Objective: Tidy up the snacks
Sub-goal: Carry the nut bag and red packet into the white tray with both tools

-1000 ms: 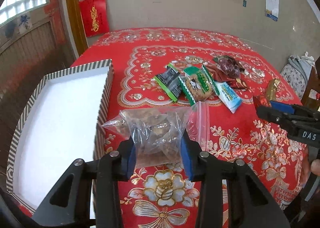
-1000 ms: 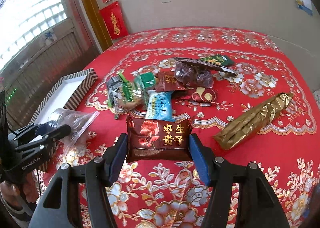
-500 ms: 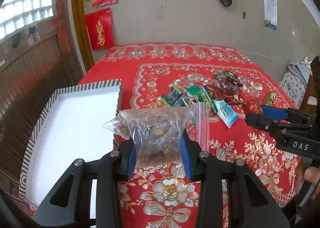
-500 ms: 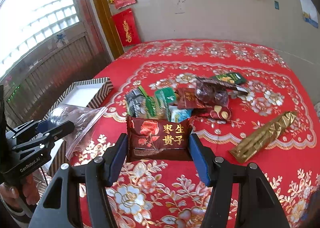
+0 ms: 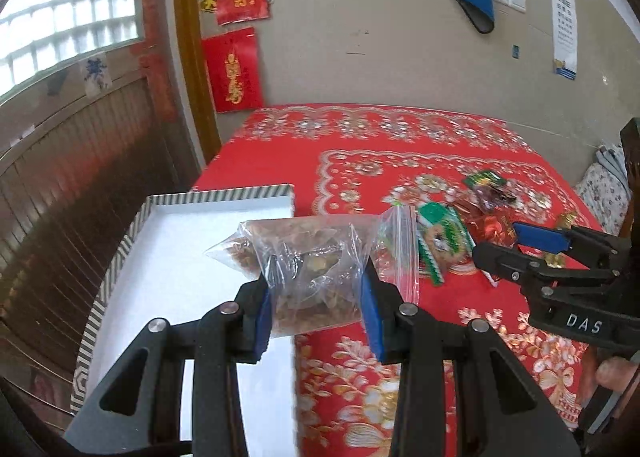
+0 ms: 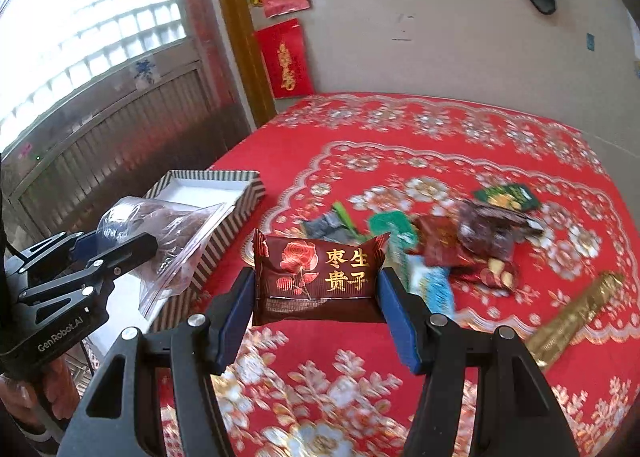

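Note:
My left gripper (image 5: pixel 316 297) is shut on a clear zip bag of brown snacks (image 5: pixel 312 269), held in the air over the right edge of the striped box (image 5: pixel 218 197) with a white inside. My right gripper (image 6: pixel 318 289) is shut on a dark brown packet with a rose and gold characters (image 6: pixel 318 277), held above the red tablecloth. The left gripper with its bag also shows in the right wrist view (image 6: pixel 112 257); the right gripper shows in the left wrist view (image 5: pixel 520 245).
Several loose snack packets (image 6: pixel 440 245) lie in a pile mid-table, with a long gold wrapper (image 6: pixel 576 313) to the right. The striped box (image 6: pixel 224 185) sits at the table's left edge. A wall and wooden door frame stand behind the table.
Both grippers have risen with their loads. The left one has shifted toward the box; the pile of packets now looks farther away and lower in both views.

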`<control>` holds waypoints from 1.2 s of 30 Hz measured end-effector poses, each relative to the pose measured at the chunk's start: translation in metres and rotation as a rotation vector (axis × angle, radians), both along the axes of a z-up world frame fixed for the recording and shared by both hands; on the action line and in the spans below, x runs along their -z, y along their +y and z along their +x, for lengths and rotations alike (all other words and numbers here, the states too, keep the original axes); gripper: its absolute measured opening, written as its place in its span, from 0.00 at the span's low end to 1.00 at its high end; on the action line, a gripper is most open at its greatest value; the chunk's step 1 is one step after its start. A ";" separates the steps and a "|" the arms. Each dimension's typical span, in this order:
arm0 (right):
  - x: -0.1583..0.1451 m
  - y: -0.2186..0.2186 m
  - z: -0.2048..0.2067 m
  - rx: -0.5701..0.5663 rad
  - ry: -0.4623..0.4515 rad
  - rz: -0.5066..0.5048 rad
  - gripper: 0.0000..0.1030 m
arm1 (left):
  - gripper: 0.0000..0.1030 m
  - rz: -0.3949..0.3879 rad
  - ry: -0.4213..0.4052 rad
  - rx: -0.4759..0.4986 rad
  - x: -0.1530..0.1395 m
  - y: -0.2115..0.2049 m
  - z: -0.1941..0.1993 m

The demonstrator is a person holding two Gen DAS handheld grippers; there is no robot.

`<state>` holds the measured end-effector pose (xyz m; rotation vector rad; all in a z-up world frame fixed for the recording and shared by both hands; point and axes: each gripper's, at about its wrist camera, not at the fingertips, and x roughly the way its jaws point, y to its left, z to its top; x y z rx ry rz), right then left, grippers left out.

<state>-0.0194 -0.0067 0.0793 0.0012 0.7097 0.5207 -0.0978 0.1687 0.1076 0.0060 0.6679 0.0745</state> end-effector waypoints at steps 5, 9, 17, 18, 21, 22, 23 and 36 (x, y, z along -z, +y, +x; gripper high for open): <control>-0.002 0.036 0.010 -0.045 0.001 -0.003 0.60 | 0.39 0.009 0.004 -0.037 0.000 0.026 0.007; -0.001 0.064 0.015 -0.087 -0.002 -0.016 0.60 | 0.39 0.009 0.006 -0.078 0.000 0.052 0.013; 0.000 0.118 0.036 -0.142 -0.003 -0.036 0.60 | 0.39 0.005 0.026 -0.140 0.004 0.097 0.033; 0.000 0.123 0.038 -0.147 -0.003 -0.040 0.60 | 0.39 0.002 0.030 -0.149 0.005 0.103 0.036; 0.001 0.140 0.046 -0.162 -0.002 -0.049 0.60 | 0.39 0.000 0.049 -0.175 0.009 0.119 0.045; 0.002 0.146 0.049 -0.168 -0.001 -0.053 0.60 | 0.39 -0.006 0.060 -0.182 0.012 0.126 0.050; 0.003 0.151 0.052 -0.171 -0.001 -0.057 0.60 | 0.39 -0.007 0.068 -0.187 0.014 0.131 0.053; 0.025 0.187 0.085 -0.178 0.043 -0.120 0.60 | 0.39 -0.043 0.174 -0.229 0.044 0.165 0.101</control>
